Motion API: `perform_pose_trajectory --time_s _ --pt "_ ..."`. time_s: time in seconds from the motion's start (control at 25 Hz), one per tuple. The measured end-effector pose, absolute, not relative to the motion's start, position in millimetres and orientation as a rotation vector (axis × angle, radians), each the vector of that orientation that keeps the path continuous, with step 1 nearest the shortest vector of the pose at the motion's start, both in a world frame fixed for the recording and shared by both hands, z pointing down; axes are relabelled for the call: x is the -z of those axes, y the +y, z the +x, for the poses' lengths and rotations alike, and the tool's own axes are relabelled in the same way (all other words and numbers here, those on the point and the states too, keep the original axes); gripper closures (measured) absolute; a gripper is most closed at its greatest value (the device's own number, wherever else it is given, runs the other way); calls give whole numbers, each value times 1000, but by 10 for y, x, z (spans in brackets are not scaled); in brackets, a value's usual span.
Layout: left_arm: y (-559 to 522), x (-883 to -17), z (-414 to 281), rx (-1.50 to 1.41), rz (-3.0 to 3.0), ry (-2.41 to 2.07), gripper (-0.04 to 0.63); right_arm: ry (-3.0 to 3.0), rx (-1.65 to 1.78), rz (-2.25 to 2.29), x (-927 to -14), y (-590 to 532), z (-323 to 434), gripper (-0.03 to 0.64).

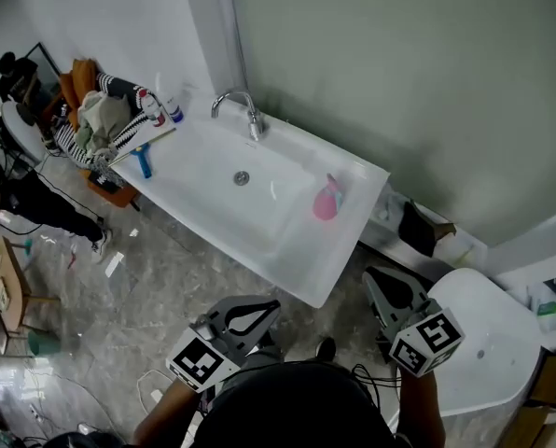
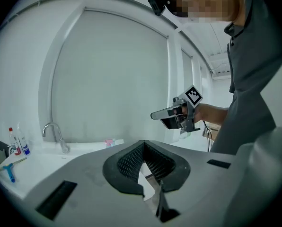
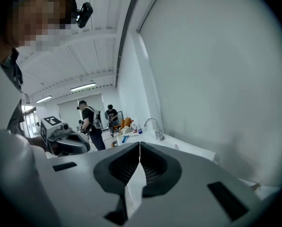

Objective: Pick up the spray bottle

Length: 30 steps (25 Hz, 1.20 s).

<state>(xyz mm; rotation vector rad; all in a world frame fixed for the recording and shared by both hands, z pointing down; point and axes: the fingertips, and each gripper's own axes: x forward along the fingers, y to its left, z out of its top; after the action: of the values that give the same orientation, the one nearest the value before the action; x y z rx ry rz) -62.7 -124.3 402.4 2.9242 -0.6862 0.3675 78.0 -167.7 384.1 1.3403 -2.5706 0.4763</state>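
The pink spray bottle lies in the right end of the white basin, in the head view. From the left gripper view it is a small pink shape far off on the basin's edge. My left gripper is held below the basin's near edge, shut and empty, its jaw tips meeting. My right gripper is off the basin's right corner, also shut with nothing in it. Both are well short of the bottle. Each gripper shows in the other's view: the right gripper and the left gripper.
A chrome faucet stands at the basin's back. At the left end lie a blue brush, small bottles and a pile of clothes. A white toilet is at the right. A person stands far left.
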Motion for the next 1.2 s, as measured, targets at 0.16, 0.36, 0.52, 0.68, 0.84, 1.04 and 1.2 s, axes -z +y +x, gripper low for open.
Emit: perform_pose_trajectory --time_s 0.16,0.36,0.52,0.68,0.84,1.04,1.2 --pt "-1393 -4152 -762 -412 2949 -594 591 -2541 -479 1425 -3840 -1793 722 607" --pt "-1595 -4146 -887 -386 2964 -525 591 -2487 -484 1501 -3865 -1935 654 607" --pt "-1776 -4145 -956 -366 2978 -475 591 -2462 -466 1541 -3818 -2092 597 607" --pt "-1980 -4246 -991 -396 2973 -456 591 -2451 -474 1515 -3866 -2256 541 607" --pt "-2226 -4352 -933 -414 2943 -505 591 -2445 -516 1474 -4026 -2511 653 607" --pt "-2468 -4335 -691 -386 2879 -604 591 -2494 -531 1390 -4067 -2947 805 607" --pt "-2683 -4304 -384 -373 2850 -636 591 -2533 -518 1317 -4035 -3288 903 607"
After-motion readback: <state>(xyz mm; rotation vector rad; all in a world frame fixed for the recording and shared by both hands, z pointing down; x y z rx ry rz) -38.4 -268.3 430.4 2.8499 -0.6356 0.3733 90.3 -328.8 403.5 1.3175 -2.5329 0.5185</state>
